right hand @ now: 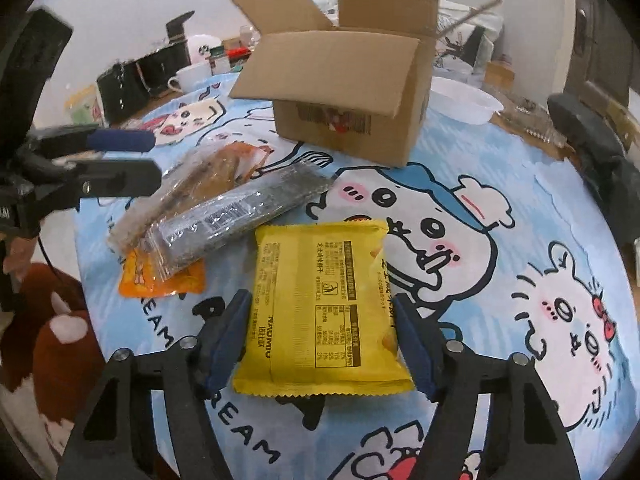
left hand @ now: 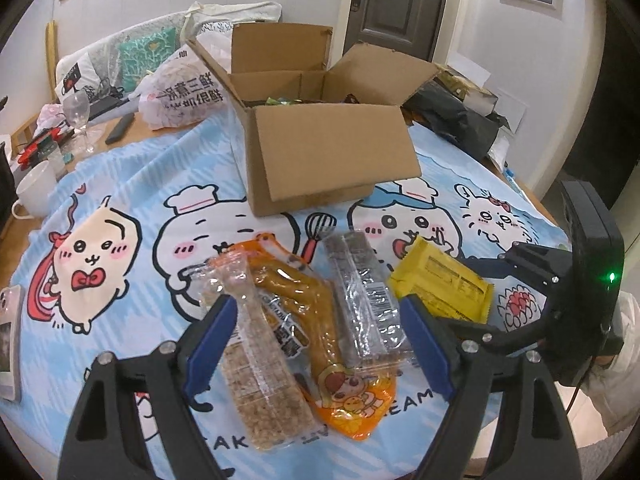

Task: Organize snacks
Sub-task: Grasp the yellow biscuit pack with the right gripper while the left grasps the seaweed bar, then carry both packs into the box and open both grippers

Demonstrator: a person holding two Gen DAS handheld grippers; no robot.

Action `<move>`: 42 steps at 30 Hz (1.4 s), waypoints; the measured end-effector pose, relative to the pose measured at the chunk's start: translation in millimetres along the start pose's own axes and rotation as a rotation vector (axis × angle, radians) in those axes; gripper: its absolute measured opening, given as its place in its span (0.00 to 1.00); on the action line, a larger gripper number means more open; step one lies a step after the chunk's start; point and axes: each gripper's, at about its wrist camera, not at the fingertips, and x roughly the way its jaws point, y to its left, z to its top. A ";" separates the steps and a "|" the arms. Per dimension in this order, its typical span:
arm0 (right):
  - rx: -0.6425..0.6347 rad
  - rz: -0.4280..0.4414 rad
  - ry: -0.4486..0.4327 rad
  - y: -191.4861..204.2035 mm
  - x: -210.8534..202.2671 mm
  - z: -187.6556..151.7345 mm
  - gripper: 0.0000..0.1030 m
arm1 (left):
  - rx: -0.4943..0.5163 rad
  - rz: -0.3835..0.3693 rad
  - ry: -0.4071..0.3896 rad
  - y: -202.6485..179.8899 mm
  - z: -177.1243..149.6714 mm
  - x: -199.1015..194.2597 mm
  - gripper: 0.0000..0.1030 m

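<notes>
An open cardboard box (left hand: 320, 148) stands on the cartoon tablecloth; it also shows in the right wrist view (right hand: 344, 92). In front of it lie a clear pack of pale grain bars (left hand: 256, 352), an orange pouch (left hand: 320, 332), a clear pack of dark bars (left hand: 360, 292) and a yellow packet (left hand: 440, 284). My left gripper (left hand: 316, 332) is open, its fingers either side of the grain bars, orange pouch and dark bars. My right gripper (right hand: 322, 328) is open around the yellow packet (right hand: 324, 304), and its body shows at the right of the left wrist view (left hand: 576, 280).
A white mug (left hand: 34, 192), a wine glass (left hand: 80, 116), a printed plastic bag (left hand: 184, 96) and a phone (left hand: 120, 128) sit at the left and behind the box. Black bags (left hand: 456, 116) lie at the right. A white bowl (right hand: 460, 100) sits beside the box.
</notes>
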 end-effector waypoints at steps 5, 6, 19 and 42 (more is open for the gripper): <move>-0.003 -0.010 -0.007 0.8 -0.4 -1.9 0.63 | 0.016 -0.009 0.005 -8.8 1.1 1.9 0.79; 0.001 -0.016 -0.010 0.5 -1.1 -2.7 0.63 | 0.017 -0.011 0.007 -10.4 1.5 2.8 0.79; 0.156 -0.033 -0.074 -38.4 -18.6 -17.5 0.63 | 0.096 0.077 0.089 -49.7 6.2 58.4 0.42; 0.275 0.034 -0.153 -56.6 -30.5 -28.4 0.63 | 0.101 0.023 0.027 -61.3 3.9 32.6 0.36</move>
